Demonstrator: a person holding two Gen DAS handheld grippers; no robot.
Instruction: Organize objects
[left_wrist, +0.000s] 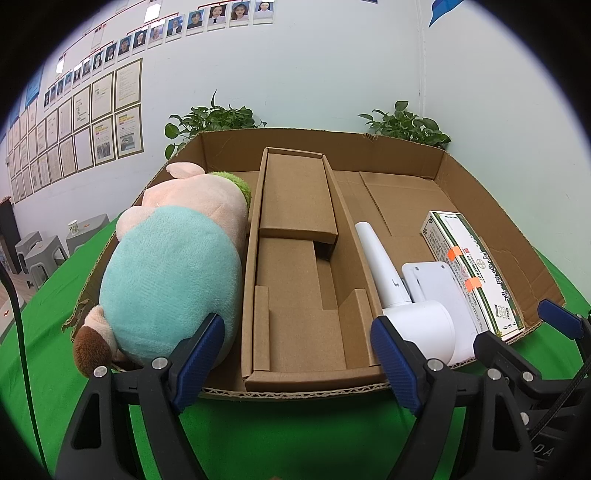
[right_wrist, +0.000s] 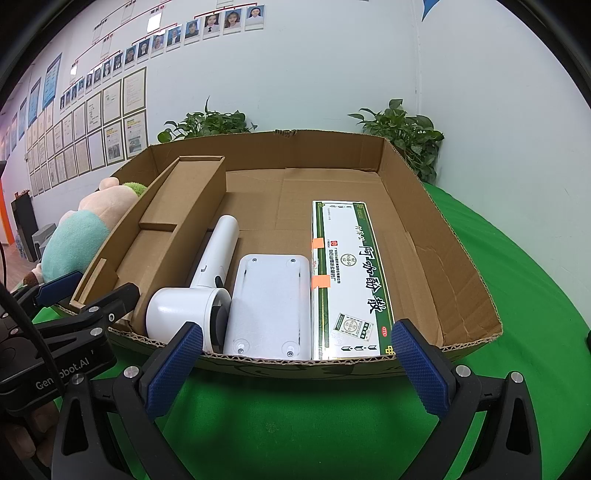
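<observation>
**An office room with a staged work surface**

The setting reads as an office or company workroom. A pale wall (left_wrist: 295, 74) carries an organisation chart of staff portrait photos (right_wrist: 210, 26) joined by red lines, and under it rows of framed certificates and notices (left_wrist: 99, 122). Two leafy potted plants (right_wrist: 402, 129) stand against the wall behind the counter (right_wrist: 517, 258), which is covered in bright green cloth. At the far left, grey plastic stools (left_wrist: 40, 254) stand on the floor, one bearing a paper cup (left_wrist: 74, 226).
</observation>
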